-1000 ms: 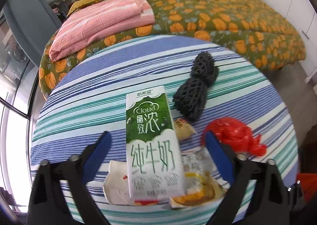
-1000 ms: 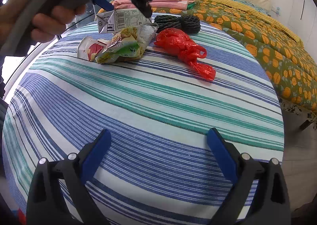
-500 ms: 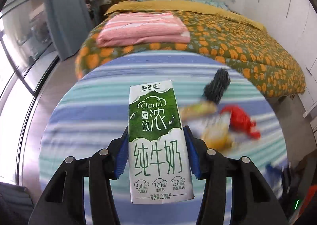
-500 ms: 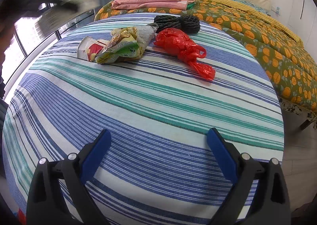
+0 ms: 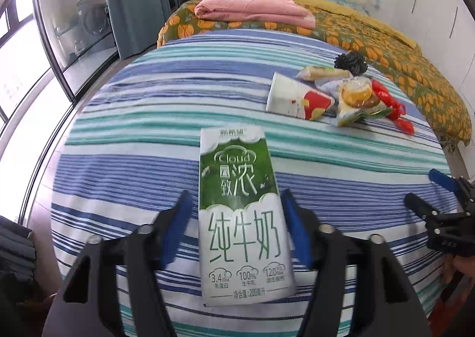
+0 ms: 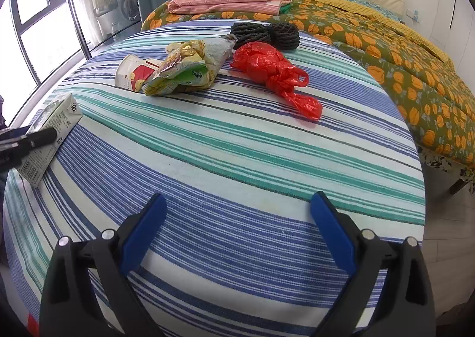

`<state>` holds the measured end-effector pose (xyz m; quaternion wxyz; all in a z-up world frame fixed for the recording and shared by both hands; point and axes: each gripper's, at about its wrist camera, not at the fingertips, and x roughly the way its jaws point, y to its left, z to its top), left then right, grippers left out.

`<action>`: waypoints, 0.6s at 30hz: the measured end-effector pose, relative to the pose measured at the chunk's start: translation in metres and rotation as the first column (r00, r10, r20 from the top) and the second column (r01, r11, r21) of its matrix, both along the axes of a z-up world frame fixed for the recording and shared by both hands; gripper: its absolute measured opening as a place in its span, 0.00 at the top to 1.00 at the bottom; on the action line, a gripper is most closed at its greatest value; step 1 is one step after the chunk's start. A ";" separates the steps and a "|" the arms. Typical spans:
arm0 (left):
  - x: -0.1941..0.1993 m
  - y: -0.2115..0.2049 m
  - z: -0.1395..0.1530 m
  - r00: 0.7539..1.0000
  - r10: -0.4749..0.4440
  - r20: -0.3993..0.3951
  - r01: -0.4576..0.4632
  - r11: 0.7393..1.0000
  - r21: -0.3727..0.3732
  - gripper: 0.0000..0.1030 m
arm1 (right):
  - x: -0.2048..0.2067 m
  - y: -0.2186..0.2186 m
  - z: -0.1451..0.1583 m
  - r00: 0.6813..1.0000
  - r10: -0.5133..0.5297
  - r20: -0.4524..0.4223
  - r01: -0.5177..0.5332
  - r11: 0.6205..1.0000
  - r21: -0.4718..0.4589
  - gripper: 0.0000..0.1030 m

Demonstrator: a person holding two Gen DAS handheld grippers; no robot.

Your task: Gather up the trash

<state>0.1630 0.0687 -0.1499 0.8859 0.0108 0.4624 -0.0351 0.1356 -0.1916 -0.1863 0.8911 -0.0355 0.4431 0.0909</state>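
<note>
The left hand-held gripper (image 5: 234, 218) has its blue pads standing just clear of the milk carton (image 5: 242, 212) on both sides; its jaws are opening, with the carton between them but no longer pressed, so the carton looks released onto the counter (image 5: 148, 135) near the edge closest to the person. It is a flat-sided paper box, glossy, green and white with printed characters, lying on its back with the top end pointing away from the gripper. The right hand-held gripper (image 6: 237, 224) hangs spread wide over bare cloth with nothing between its pads. Beyond it, toward the far side of the counter, the rest of the trash sits in a loose cluster: a squashed paper cup (image 6: 135, 71) in white and red, touching a heap of crinkled foil and plastic snack wrappers (image 6: 190, 67); just right of these a knotted red plastic bag (image 6: 273, 76), thin and shiny; behind it a bundle of black foam netting (image 6: 265, 34), coarse and springy-looking. The counter is round, covered in woven cloth striped blue, teal and white. No bin or bag for collecting shows in either view, so I judge the task barely begun: one piece set apart, four still lying ungathered.
</note>
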 end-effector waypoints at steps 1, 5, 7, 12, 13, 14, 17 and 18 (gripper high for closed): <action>0.000 0.001 -0.004 1.000 0.006 -0.003 -0.006 1.000 0.005 0.34 | 0.000 0.000 0.000 1.000 0.000 0.000 0.000 1.000 -0.001 0.09; -0.001 0.004 -0.017 0.999 0.021 -0.029 -0.021 1.000 0.009 0.27 | 0.000 0.000 0.000 1.000 0.000 0.000 0.000 1.000 0.000 0.09; -0.003 0.002 -0.019 1.000 0.015 -0.022 -0.014 0.999 0.029 0.23 | -0.001 0.000 0.000 1.000 0.000 0.000 0.000 1.000 -0.001 0.09; -0.005 0.006 -0.023 0.999 0.045 -0.005 -0.045 0.999 0.030 0.09 | 0.000 0.000 0.000 1.000 -0.001 0.000 0.001 1.000 -0.001 0.09; -0.005 0.007 -0.023 0.999 0.047 -0.003 -0.047 0.998 0.029 0.09 | -0.001 0.000 0.000 1.000 0.000 0.000 0.000 1.000 -0.001 0.09; -0.005 0.006 -0.023 0.999 0.047 -0.003 -0.047 0.998 0.033 0.08 | -0.001 0.000 0.000 1.000 0.000 0.000 0.000 1.000 0.000 0.09; -0.004 0.008 -0.024 0.998 0.056 -0.006 -0.056 0.998 0.033 0.06 | -0.001 0.000 0.000 1.000 0.000 0.000 0.000 1.000 0.000 0.08; -0.005 0.008 -0.024 0.998 0.056 -0.005 -0.056 0.998 0.033 0.06 | 0.000 0.000 0.000 1.000 -0.001 0.000 0.001 1.000 0.000 0.08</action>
